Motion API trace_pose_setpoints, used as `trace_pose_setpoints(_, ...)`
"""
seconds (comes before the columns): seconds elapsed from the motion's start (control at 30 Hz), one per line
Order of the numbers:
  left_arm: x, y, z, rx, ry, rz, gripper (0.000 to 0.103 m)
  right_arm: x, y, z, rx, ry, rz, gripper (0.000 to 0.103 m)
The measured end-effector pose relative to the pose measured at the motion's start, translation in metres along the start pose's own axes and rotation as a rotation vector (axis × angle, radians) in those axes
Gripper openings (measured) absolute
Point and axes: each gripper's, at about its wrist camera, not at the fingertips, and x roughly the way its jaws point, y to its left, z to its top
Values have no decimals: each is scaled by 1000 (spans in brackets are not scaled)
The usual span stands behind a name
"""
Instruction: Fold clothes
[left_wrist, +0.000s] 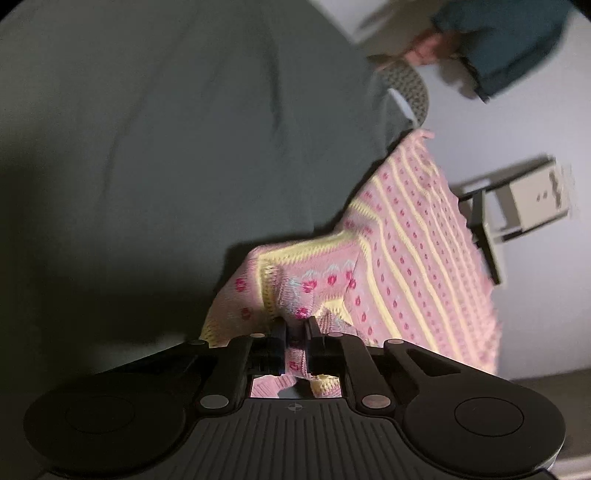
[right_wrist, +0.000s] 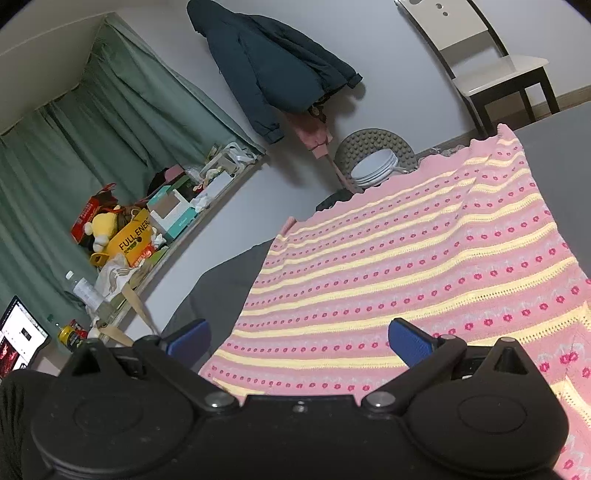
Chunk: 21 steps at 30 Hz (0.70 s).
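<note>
Left claw (left_wrist: 295, 332) pinched the pink sweater (left_wrist: 406, 258); right claw (right_wrist: 299, 343) gaped over it. Plates (right_wrist: 375, 168), chair (right_wrist: 495, 74) beyond the desk (right_wrist: 554, 147).

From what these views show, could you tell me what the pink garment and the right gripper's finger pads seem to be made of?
The pink garment looks like knitted yarn, probably wool or acrylic: visible stitch rows, openwork yellow stripes and a scalloped edge, matte finish. The right gripper's pads look like blue rubber or soft plastic, with a fine dotted grip texture; which one is unclear.

Left tool (left_wrist: 295, 328) is clamped closed; right tool (right_wrist: 299, 338) is spread wide.
</note>
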Motion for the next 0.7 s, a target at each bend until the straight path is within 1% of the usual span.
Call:
trace_pose_setpoints(0.03,-7,-16,4,112,-42,40,8,0,-1,-1,-1,5,-3,103)
trace_pose_setpoints(0.07,-14,-34,8,246,-85,80,8,0,-1,-2,-5,13,-5,103)
trace_pose_setpoints(0.1,-20,-55,8,416,-127,138,8,1,-1,-3,-8,20,-8,103)
trace_pose_setpoints(0.13,-21,-73,7,571,-137,199,8,1,-1,-4,-12,30,-9,103)
trace_pose_setpoints(0.17,-19,-85,5,696,-120,252,8,4,0,-6,-20,48,-1,103)
trace_pose_setpoints(0.2,-17,-92,3,771,-93,289,8,7,1,-7,-30,67,9,103)
trace_pose_setpoints(0.23,-14,-94,3,799,-57,311,8,11,5,-9,-49,84,29,103)
trace_pose_setpoints(0.27,-13,-92,3,802,-32,319,8,16,9,-12,-75,105,51,103)
trace_pose_setpoints(0.3,-14,-87,6,765,-17,309,8,21,13,-16,-110,134,72,102)
trace_pose_setpoints(0.33,-17,-79,10,701,-8,288,8,28,19,-21,-152,173,95,97)
trace_pose_setpoints(0.37,-20,-69,14,613,-6,249,8,35,26,-27,-199,213,119,86)
trace_pose_setpoints(0.43,-33,-38,16,446,-8,137,9,51,42,-41,-284,302,164,71)
trace_pose_setpoints(0.47,-35,-28,18,386,-10,96,9,59,49,-49,-326,344,184,68)
trace_pose_setpoints(0.5,-36,-19,17,349,-14,78,13,64,56,-58,-357,370,192,67)
trace_pose_setpoints(0.53,-37,-10,14,319,-22,69,22,68,64,-67,-391,390,193,67)
trace_pose_setpoints(0.57,-38,-3,12,297,-27,65,28,71,73,-75,-435,404,196,65)
trace_pose_setpoints(0.6,-41,3,9,281,-36,59,46,73,82,-83,-480,416,198,65)
trace_pose_setpoints(0.63,-44,10,6,267,-48,50,66,71,91,-91,-535,410,198,65)
trace_pose_setpoints(0.7,-54,24,1,214,-86,24,81,67,113,-104,-678,366,197,65)
